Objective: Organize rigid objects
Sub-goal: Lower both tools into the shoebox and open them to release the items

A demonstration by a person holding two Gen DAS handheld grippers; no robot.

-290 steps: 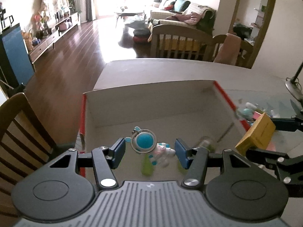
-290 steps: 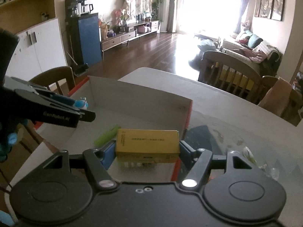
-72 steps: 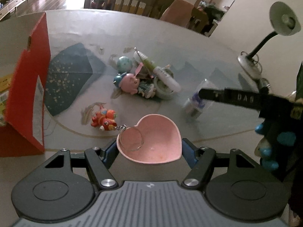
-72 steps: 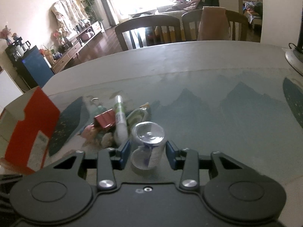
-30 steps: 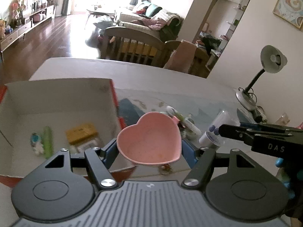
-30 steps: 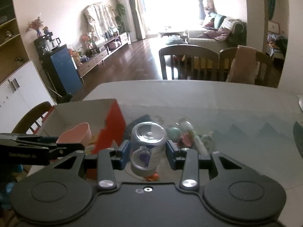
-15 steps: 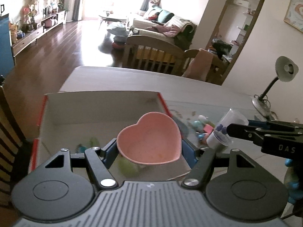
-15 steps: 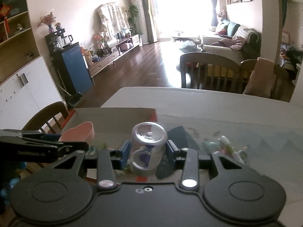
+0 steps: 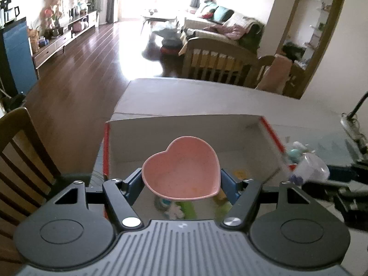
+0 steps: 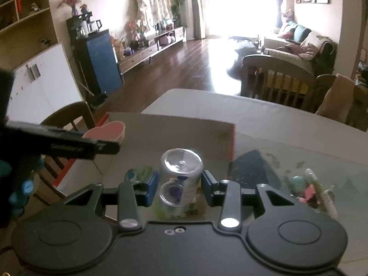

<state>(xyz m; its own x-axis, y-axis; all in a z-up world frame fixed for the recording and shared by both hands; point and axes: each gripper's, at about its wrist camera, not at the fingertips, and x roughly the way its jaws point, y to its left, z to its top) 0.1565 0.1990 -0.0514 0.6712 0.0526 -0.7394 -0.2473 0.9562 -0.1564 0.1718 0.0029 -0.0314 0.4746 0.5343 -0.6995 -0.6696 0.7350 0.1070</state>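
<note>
A: Left gripper (image 9: 181, 181) clamps the pink heart dish (image 9: 180, 170) by its sides, over the box (image 9: 184, 124)

B: Right gripper (image 10: 179, 185) squeezes the clear jar (image 10: 180, 177). It looks light, stiff and slippery, so mid-body is best

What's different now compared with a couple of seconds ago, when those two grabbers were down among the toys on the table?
Both have carried their loads from the toy pile over to the cardboard box. The left gripper holds the pink heart bowl above the box's inside; the right gripper brings the clear jar over it too. Both grips are unchanged. The remaining toys stay on the table.
</note>
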